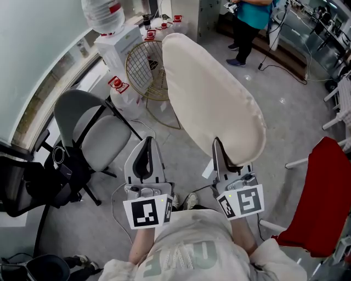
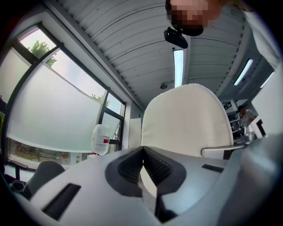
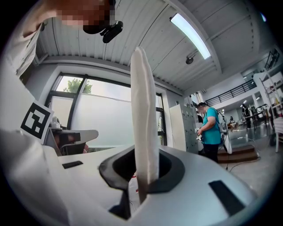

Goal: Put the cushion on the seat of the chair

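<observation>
A large cream cushion [image 1: 211,93] hangs in the air in front of me, standing on edge. My right gripper [image 1: 219,151] is shut on its lower edge; in the right gripper view the cushion [image 3: 143,110] rises thin and upright out of the right gripper [image 3: 143,176]. My left gripper [image 1: 145,156] is to the left of the cushion, apart from it. In its own view the left gripper [image 2: 143,152] is shut with nothing in it, and the cushion [image 2: 185,119] fills the middle. The grey chair [image 1: 107,141] stands at the left, seat bare.
A black chair with a bag [image 1: 33,186] stands at the far left. Beyond are a water dispenser [image 1: 123,44] with a bottle [image 1: 103,13] and a round wire guard [image 1: 145,68]. A red chair [image 1: 323,197] is at the right. A person in teal [image 1: 249,22] stands far off.
</observation>
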{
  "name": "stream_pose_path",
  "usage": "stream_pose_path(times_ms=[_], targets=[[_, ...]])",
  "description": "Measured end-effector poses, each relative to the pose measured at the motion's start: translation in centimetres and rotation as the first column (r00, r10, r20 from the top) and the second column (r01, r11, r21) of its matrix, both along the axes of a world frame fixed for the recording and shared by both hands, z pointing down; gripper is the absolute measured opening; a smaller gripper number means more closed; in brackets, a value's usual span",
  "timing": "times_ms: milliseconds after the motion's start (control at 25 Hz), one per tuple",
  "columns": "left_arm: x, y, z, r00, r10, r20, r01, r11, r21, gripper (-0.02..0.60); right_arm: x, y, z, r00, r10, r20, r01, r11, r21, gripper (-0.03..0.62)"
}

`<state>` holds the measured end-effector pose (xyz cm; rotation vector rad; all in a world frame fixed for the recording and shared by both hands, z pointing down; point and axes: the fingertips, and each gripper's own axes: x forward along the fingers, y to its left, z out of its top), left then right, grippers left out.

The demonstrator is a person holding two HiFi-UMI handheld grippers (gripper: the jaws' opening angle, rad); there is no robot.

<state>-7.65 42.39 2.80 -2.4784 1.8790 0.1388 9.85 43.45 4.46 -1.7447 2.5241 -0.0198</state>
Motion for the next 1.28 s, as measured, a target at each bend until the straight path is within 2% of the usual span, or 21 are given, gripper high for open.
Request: stream_pose_path(times_ms=[280, 680, 1000, 1280], targets=[[1.2, 0.0, -0.1, 0.998, -0.064, -0.003, 0.064, 0.998, 0.014, 0.014, 3.1, -0.4, 0.2, 1.0, -0.028, 0.0, 0.028, 1.0, 0.0, 0.043], [0.4, -2.7, 0.6, 0.991, -0.133, -0.003, 0.133, 0.991, 0.025, 0.014, 5.0, -3.4, 2.3, 0.999, -0.038, 0.02, 0.038, 0.999, -0.03, 0.043], [-0.2, -8.8, 3.0, 0.992, -0.125, -0.015, 0.125, 0.991, 0.048, 0.014, 4.8, -8.7, 4.6, 0.999, -0.029, 0.043, 0.03, 0.999, -0.017, 0.043], [0.8, -18.7, 3.6, 1.0, -0.012, 0.015, 0.011, 1.0, 0.025, 0.014, 3.9, -17.3, 5.5, 0.997, -0.005, 0.082, 0.007, 1.0, -0.025, 0.043]])
